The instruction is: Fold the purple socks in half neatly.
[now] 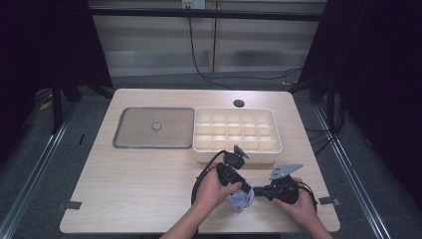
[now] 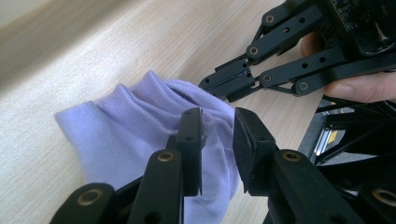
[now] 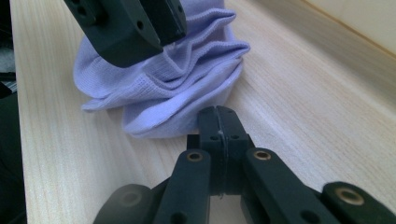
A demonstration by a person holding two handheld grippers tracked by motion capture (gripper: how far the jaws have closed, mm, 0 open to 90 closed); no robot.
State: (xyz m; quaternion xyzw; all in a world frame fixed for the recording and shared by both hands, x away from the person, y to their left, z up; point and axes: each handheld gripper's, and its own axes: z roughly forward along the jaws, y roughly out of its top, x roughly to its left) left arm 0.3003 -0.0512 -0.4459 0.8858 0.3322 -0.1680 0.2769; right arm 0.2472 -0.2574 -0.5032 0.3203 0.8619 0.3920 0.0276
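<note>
At lower centre, the left gripper point(image 2: 217, 135) fingers part around a lilac sock point(image 2: 140, 135) while the right gripper point(image 3: 217, 122), fingers shut empty, waits beside it on the surface point(image 1: 149, 174).

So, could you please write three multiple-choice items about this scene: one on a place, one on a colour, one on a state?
1. Where does the sock lie?
A. in the divided box
B. on the table, between the two grippers
C. on the grey tray

2. What colour is the sock?
A. pale purple
B. red
C. black

3. How do the right gripper's jaws stand?
A. wide open
B. shut on the sock
C. shut, with nothing between them

Answers:
1 B: the high view shows it on the table near the front edge, between both grippers, outside the box and tray.
2 A: both gripper views show pale purple cloth.
3 C: the right gripper view shows the two pads pressed together, just short of the sock.
</note>
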